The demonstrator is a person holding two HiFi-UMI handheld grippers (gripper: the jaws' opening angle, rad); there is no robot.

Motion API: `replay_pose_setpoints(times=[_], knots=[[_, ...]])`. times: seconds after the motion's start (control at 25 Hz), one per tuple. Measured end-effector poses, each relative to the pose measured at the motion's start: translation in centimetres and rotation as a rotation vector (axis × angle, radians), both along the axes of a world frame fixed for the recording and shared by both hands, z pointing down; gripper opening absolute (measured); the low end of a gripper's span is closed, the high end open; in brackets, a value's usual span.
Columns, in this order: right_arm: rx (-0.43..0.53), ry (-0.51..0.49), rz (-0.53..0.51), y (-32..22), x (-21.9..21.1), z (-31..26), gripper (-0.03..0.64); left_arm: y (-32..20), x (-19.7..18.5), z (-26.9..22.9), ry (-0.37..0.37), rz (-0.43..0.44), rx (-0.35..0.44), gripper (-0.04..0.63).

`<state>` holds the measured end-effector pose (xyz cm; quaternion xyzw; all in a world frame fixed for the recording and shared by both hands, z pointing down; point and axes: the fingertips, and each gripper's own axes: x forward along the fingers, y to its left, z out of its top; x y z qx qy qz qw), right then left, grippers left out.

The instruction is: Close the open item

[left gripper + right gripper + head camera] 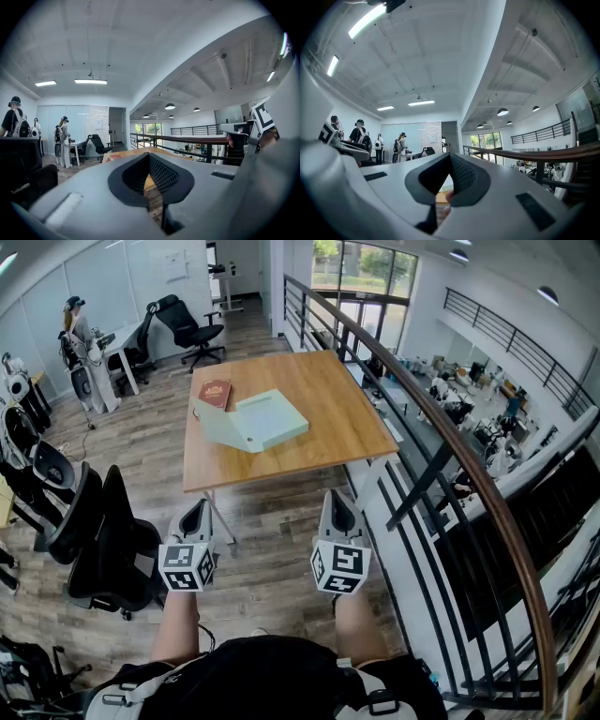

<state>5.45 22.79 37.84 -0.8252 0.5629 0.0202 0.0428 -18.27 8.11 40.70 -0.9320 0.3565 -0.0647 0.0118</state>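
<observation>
The pale green box (270, 418) lies open on the wooden table (328, 395), its lid raised at the left. A red book (215, 393) sits just beside its far left corner (the gilt print on the cover is too small to read). The left gripper (195, 514) and the right gripper (336, 500) each have their jaws pressed together on nothing, held side by side over the floor (272, 549), well short of the table, their cubes showing only black-and-white square markers.
</observation>
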Motion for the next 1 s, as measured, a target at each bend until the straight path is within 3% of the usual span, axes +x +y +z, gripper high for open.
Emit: replay_pose_setpoints(times=[0.32,1.0], knots=[[0.002,-0.038,-0.006,-0.2,-0.9,0.4,0.0,-0.2,-0.6,0.0,0.013,0.011,-0.012,-0.003],[-0.022,-0.022,0.002,-4.5,-6.1,1.6,0.0,-4.8,-4.5,1.5,0.034,0.04,-0.02,-0.003]])
